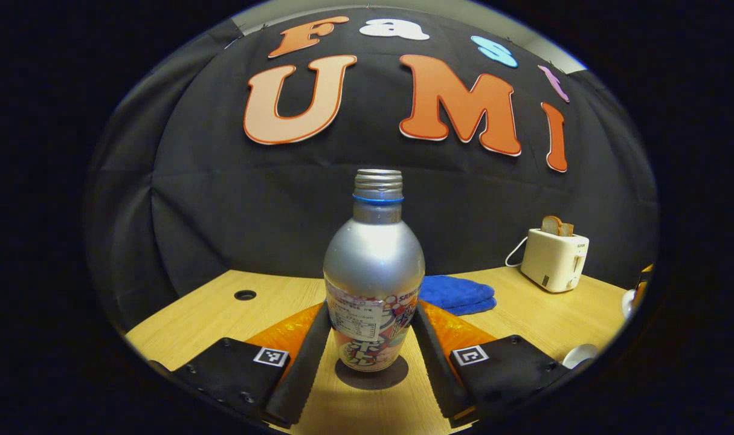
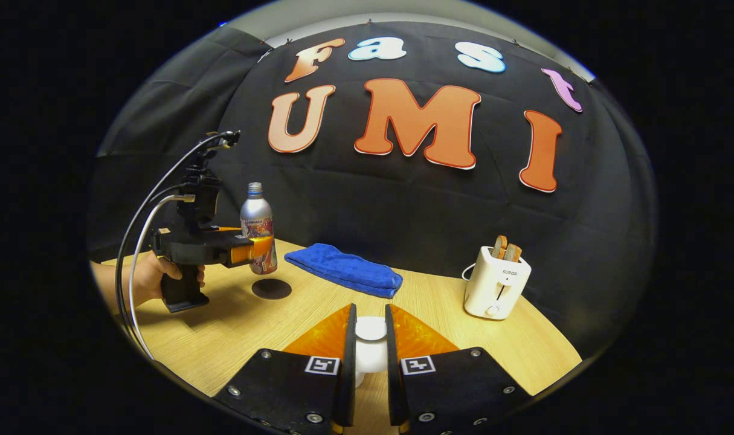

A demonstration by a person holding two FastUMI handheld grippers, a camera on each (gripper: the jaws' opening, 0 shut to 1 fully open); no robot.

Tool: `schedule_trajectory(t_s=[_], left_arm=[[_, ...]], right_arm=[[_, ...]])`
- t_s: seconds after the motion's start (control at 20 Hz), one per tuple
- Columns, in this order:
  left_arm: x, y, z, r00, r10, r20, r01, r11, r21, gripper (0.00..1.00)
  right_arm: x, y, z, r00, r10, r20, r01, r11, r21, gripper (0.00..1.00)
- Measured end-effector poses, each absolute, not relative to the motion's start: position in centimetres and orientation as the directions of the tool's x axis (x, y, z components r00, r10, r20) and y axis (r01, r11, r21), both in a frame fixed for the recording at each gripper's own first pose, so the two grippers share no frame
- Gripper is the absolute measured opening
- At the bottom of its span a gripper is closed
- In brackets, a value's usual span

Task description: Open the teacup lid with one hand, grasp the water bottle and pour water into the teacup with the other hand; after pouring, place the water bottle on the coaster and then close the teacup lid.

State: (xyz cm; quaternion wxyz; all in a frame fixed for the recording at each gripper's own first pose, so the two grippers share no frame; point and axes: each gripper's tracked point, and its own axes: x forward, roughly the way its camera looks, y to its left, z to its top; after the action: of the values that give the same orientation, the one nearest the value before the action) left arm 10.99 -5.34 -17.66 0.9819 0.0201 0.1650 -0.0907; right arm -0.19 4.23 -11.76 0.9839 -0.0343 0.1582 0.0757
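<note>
Left hand-held gripper [image 1: 371, 338] is closed on the water bottle [image 1: 373, 272], both fingers pressing the labelled lower body; bottle upright, no cap on the threaded neck. In the right gripper view the bottle [image 2: 257, 228] hangs just above the dark round coaster [image 2: 271, 289], not touching it, gripper and holding hand [image 2: 155, 277] alongside. The left gripper view shows the coaster [image 1: 373, 373] directly under the bottle's base. Right hand-held gripper [image 2: 370, 344] is narrow, fingers on either side of a white piece that is probably the teacup lid [image 2: 370, 329]; the cup itself is hidden behind the fingers, so its water level cannot be read. Bottle is opaque metal: contents not visible. Judgement: step in hand is setting the bottle on the coaster. Next move calls for a straight descent, base centred, then release, then the lid seated on the cup. Also on the surface [image 2: 234, 338]: blue cloth [image 2: 345, 270] and toaster [image 2: 496, 281] holding bread.
</note>
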Motion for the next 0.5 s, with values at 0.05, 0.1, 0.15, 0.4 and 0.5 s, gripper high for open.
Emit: schedule_trajectory(t_s=[0.05,0.1,0.15,0.4,0.5], left_arm=[[11.0,-5.3,-18.4,0.923,-0.174,-0.343,0.187,0.982,0.005,0.83],[11.1,-5.3,-18.9,0.918,-0.172,-0.357,0.186,0.983,0.004,0.83],[11.0,-5.3,-19.4,0.913,-0.176,-0.369,0.190,0.982,0.000,0.83],[11.2,-5.7,-22.2,0.882,-0.193,-0.430,0.212,0.977,-0.003,0.83],[11.4,-5.8,-22.4,0.882,-0.192,-0.431,0.211,0.977,-0.003,0.80]], right_arm=[[0.0,4.2,-11.9,0.939,0.137,-0.316,-0.160,0.986,-0.048,0.23],[0.2,4.1,-12.1,0.939,0.136,-0.316,-0.160,0.986,-0.052,0.23],[0.3,4.2,-12.7,0.935,0.140,-0.327,-0.165,0.985,-0.049,0.23],[1.0,4.7,-14.0,0.923,0.153,-0.352,-0.173,0.985,-0.026,0.23],[1.2,4.5,-14.2,0.921,0.155,-0.358,-0.174,0.985,-0.022,0.23]])
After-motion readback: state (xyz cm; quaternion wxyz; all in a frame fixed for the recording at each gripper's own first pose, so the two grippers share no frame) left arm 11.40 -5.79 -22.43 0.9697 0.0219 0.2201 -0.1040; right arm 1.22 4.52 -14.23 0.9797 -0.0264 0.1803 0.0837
